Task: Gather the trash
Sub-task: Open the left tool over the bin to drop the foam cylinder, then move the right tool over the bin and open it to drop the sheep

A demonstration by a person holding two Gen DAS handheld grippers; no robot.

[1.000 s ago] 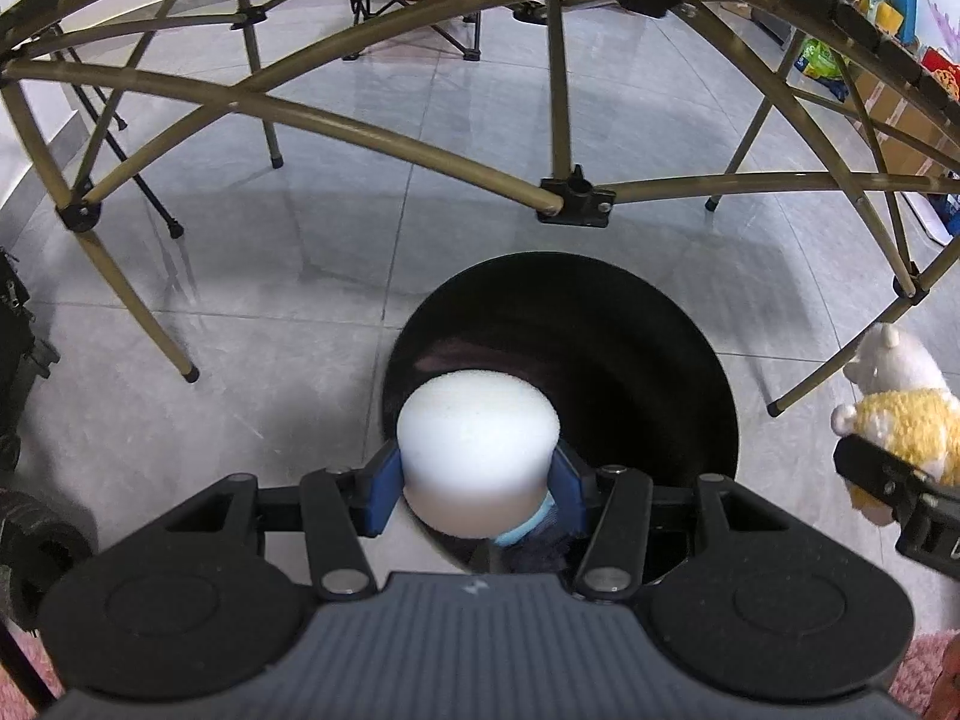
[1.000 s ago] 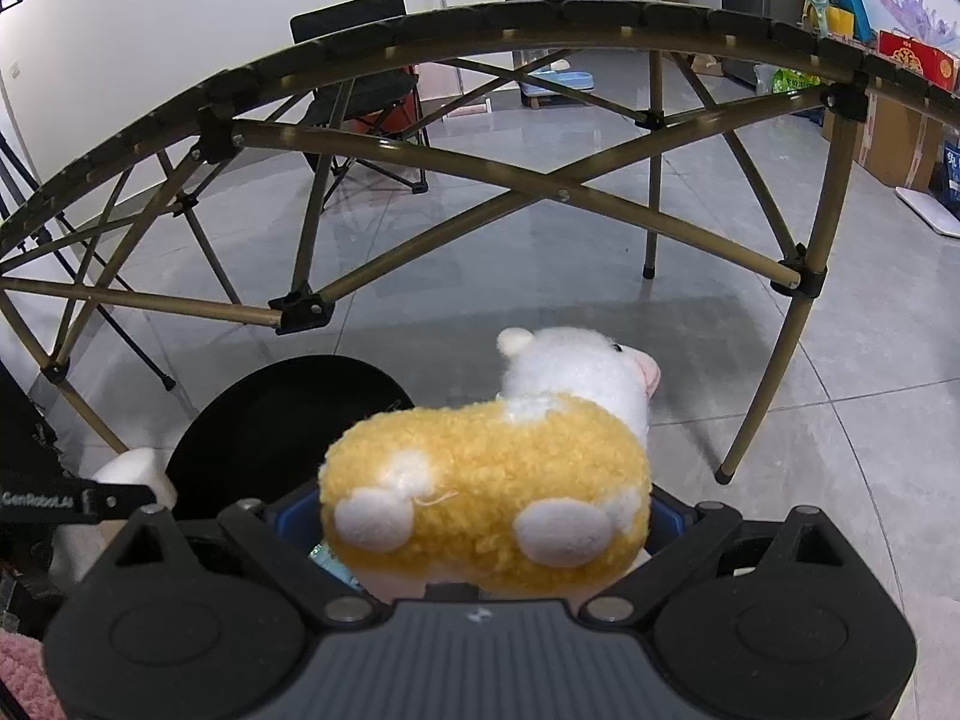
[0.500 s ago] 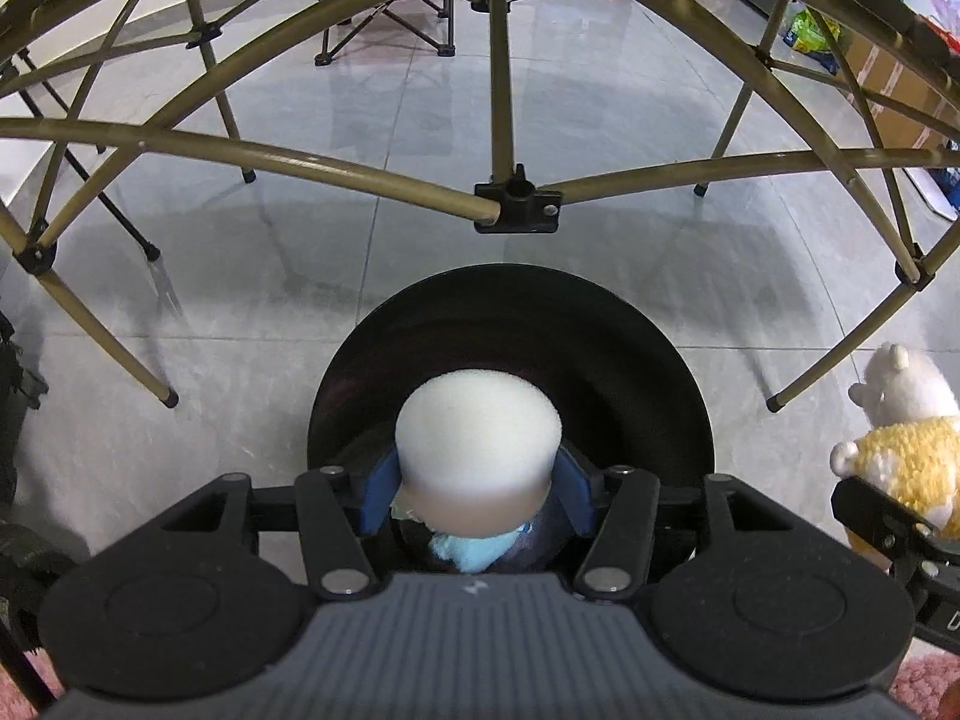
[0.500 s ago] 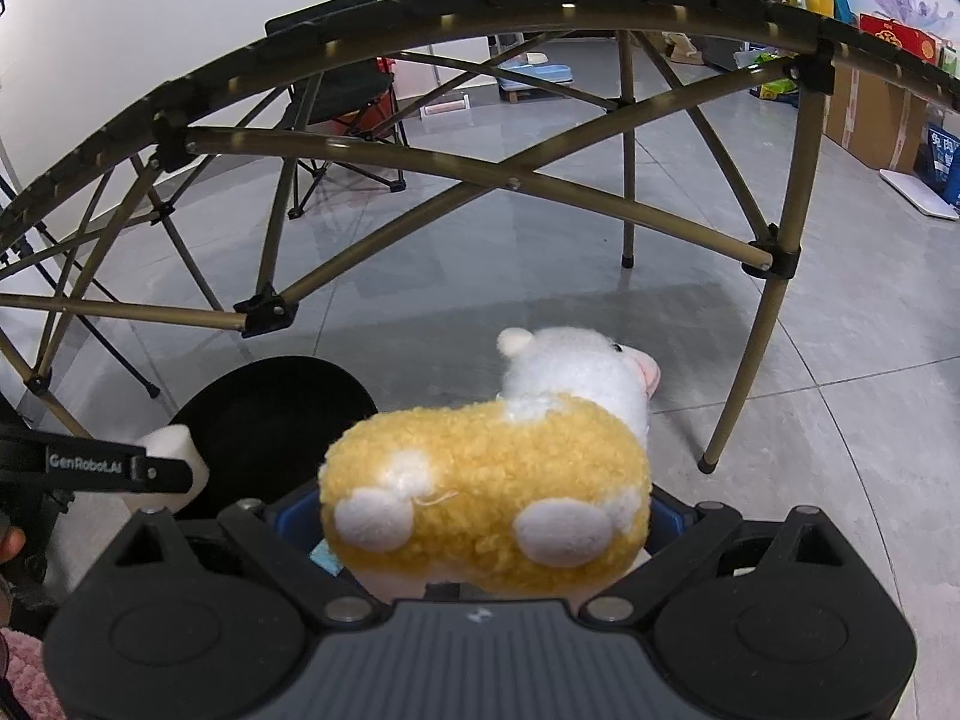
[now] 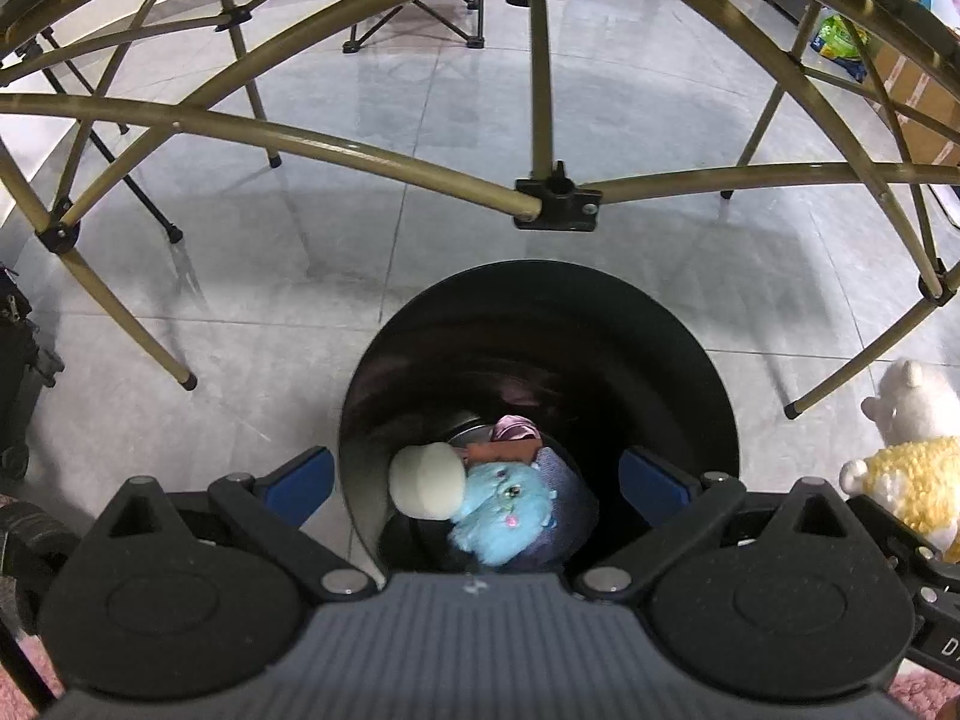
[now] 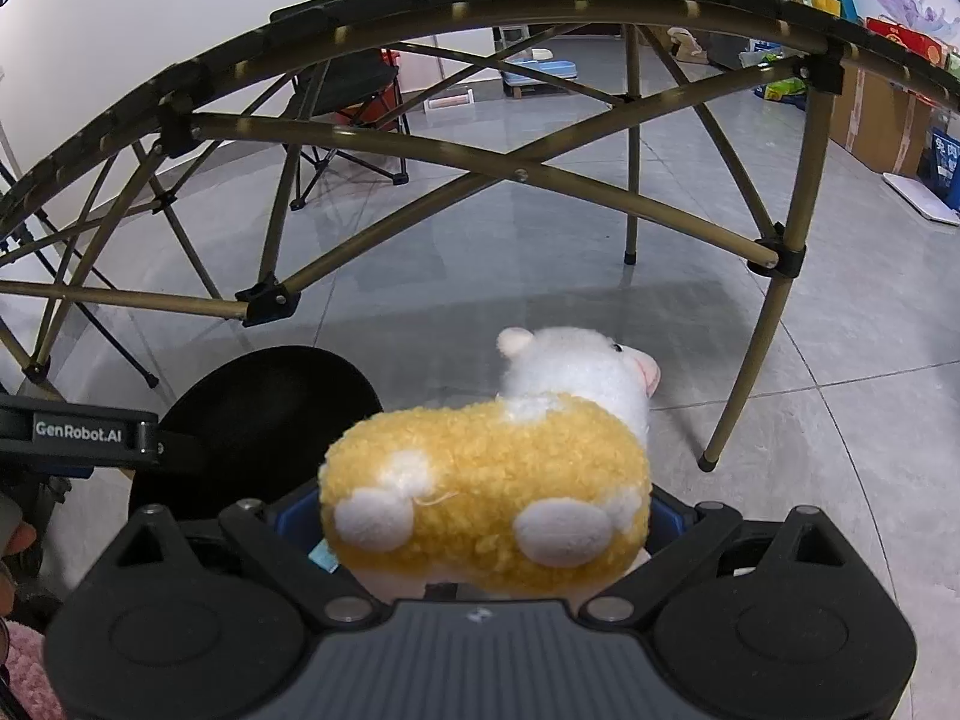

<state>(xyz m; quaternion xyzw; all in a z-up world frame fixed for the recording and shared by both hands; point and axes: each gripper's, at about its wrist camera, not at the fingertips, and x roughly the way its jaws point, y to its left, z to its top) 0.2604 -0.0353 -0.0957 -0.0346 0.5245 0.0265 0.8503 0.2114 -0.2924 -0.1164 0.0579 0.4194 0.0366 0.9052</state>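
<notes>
A round black bin [image 5: 660, 324] stands on the floor right under my left gripper [image 5: 477, 477], which is open and empty above its mouth. Inside the bin lie a white foam piece [image 5: 426, 480], a blue plush toy [image 5: 504, 507] and other items. My right gripper [image 6: 480, 516] is shut on a yellow and white plush sheep [image 6: 492, 474] and holds it in the air to the right of the bin [image 6: 264, 396]. The sheep also shows at the right edge of the left wrist view [image 5: 918, 480].
A folding table's olive metal frame [image 5: 552, 198] arches over and behind the bin, with legs [image 6: 756, 354] standing on the grey tiled floor. A folding chair [image 6: 354, 96] stands at the back. Boxes and bags [image 6: 876, 114] line the right wall.
My left gripper has opened and the white foam piece has dropped into the bin. The right gripper still holds the plush sheep, nearly unmoved.
</notes>
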